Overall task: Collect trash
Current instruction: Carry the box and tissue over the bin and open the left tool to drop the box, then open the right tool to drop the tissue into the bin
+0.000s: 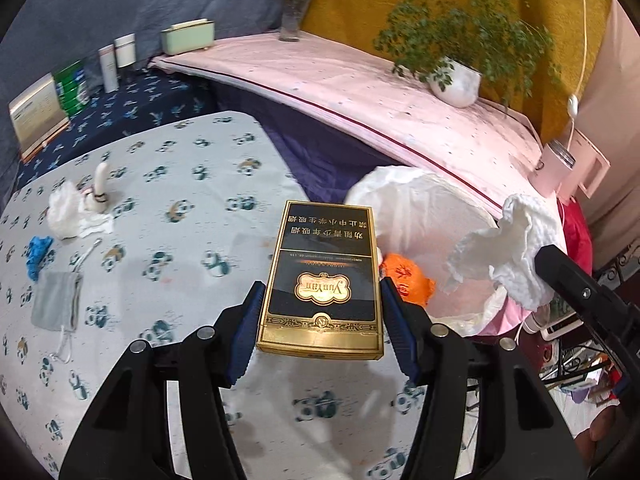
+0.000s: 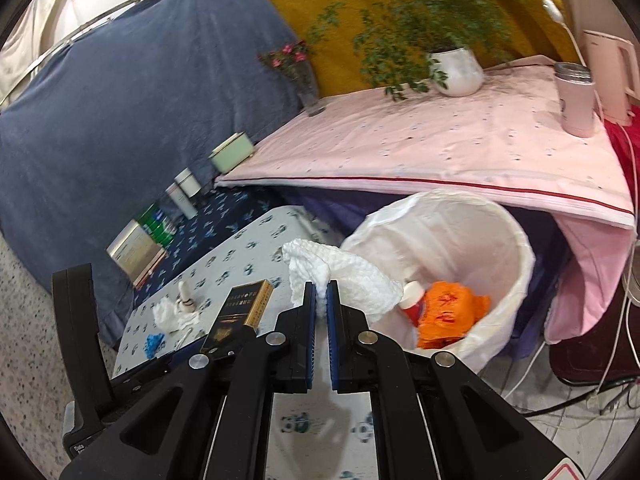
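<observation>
Where the panda-print table [image 1: 168, 208] ends on its right, a bin [image 2: 516, 248] lined with a white bag stands on the floor just beside it, below the edge of a higher surface under a pink cloth [image 2: 460, 148]. In the bin lie an orange bag [image 2: 448, 316] and a bottle [image 2: 412, 296] with a white cap, touching each other. On the pink cloth stand a potted plant [image 2: 456, 68], a vase [image 1: 294, 16] of pink flowers and a pink cup [image 2: 576, 100].

The left gripper [image 1: 320, 312] has its jaws partly spread and pressed on the long sides of a black and gold box [image 1: 324, 280], held above the table near the bin's rim. The right gripper [image 2: 321, 300] has its jaws nearly together, pinching a crumpled white tissue [image 2: 344, 276] that hangs over the table edge, just beside the bin.

On the table's far part lie another tissue [image 1: 68, 212], with a small white bottle [image 1: 100, 192] touching it, a blue scrap [image 1: 38, 252] nearby, and a grey pouch [image 1: 56, 300] with a cord closer in.
</observation>
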A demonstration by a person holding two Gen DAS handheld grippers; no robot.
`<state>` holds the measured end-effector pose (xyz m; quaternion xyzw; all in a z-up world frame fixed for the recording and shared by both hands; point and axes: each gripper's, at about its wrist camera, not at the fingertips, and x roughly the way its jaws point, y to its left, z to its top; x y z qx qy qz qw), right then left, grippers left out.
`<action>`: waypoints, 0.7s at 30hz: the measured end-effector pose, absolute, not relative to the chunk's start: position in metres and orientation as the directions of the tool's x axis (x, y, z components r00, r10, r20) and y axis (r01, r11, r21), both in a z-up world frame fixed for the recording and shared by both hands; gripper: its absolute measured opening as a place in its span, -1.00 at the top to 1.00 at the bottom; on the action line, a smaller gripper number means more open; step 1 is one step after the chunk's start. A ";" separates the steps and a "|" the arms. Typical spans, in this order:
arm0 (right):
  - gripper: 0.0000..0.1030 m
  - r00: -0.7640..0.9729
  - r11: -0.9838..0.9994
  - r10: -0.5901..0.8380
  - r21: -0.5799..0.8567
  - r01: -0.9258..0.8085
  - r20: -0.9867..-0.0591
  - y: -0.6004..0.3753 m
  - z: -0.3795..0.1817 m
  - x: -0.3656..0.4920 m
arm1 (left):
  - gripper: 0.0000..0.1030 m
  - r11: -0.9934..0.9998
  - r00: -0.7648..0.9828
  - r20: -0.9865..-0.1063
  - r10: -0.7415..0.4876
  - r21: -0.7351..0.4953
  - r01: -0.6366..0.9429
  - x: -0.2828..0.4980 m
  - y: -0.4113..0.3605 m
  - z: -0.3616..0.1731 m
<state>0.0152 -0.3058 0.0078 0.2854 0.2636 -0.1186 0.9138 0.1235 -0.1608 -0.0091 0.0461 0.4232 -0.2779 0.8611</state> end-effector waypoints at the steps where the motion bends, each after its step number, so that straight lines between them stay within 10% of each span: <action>1: 0.89 0.831 0.802 -0.078 0.460 0.380 -0.551 -0.313 0.006 0.011 | -0.06 0.836 0.482 -0.755 -0.444 -0.157 0.526 0.122 -0.166 -0.010; 15: 0.89 0.803 0.746 -0.135 0.474 0.467 -0.580 -0.368 -0.016 0.000 | -0.07 0.763 0.382 -0.776 -0.501 -0.188 0.619 0.123 -0.247 -0.030; 21: 0.89 0.795 0.738 -0.138 0.474 0.480 -0.590 -0.379 -0.024 0.007 | -0.39 0.766 0.391 -0.775 -0.497 -0.179 0.617 0.128 -0.258 -0.037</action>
